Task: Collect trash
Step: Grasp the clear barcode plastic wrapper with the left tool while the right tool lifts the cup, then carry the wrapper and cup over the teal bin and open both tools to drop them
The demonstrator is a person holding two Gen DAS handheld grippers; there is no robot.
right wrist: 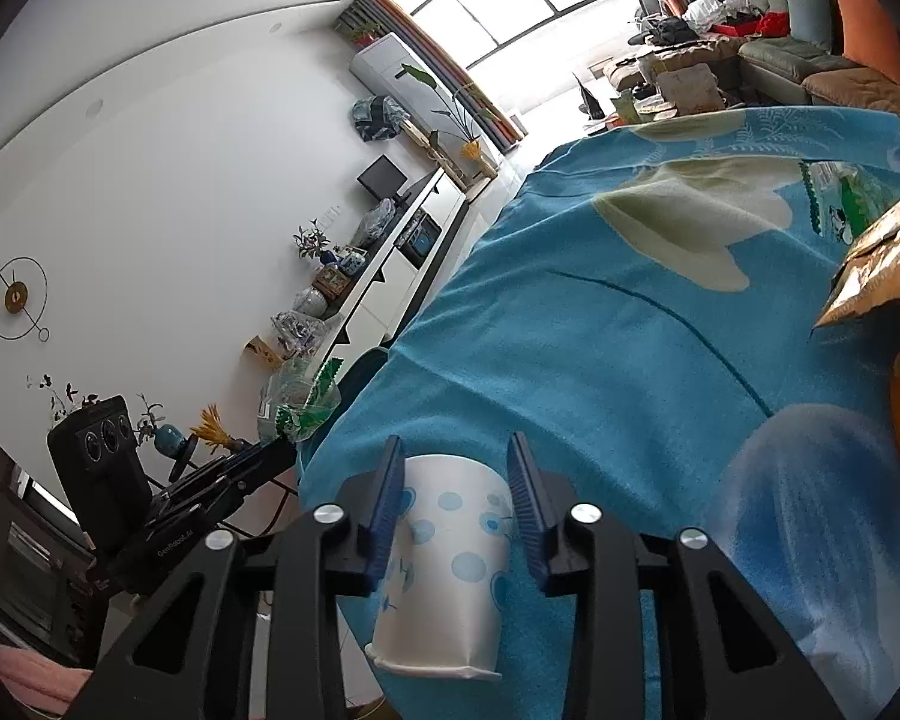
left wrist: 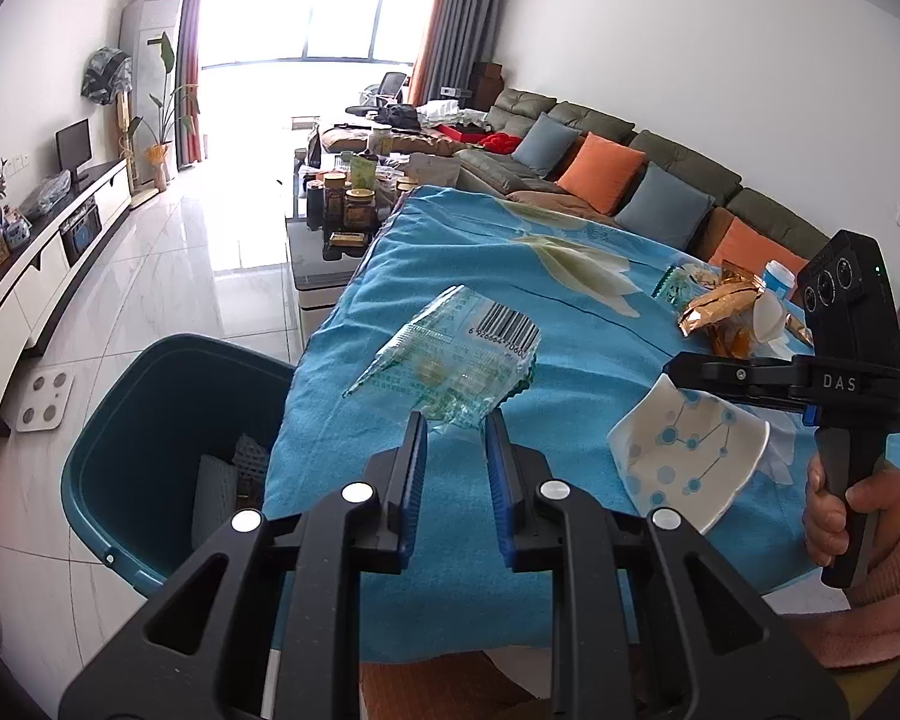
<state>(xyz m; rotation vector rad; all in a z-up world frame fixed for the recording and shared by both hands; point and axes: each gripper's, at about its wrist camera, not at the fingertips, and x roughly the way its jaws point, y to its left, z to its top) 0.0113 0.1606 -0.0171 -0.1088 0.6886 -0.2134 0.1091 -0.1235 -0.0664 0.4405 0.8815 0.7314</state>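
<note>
From the left wrist, the left gripper [left wrist: 453, 420] was clamped on the near edge of a clear plastic wrapper [left wrist: 450, 354] printed with a barcode, held up over the blue cloth [left wrist: 570, 324] on the table. A teal bin [left wrist: 150, 414] stood on the floor at the left, just beside the table's edge. To the right, the right gripper [left wrist: 690, 375], held by a hand [left wrist: 840, 504], carried a squashed paper cup [left wrist: 684, 456]. More wrappers [left wrist: 714, 300] lay far right on the cloth.

From the right wrist, the right gripper [right wrist: 456, 462] had its fingers set apart on either side of the paper cup [right wrist: 444, 564]; whether the pads pressed on it could not be told. At the left, the left gripper [right wrist: 252, 462] held the wrapper [right wrist: 300, 402] off the table's edge.
</note>
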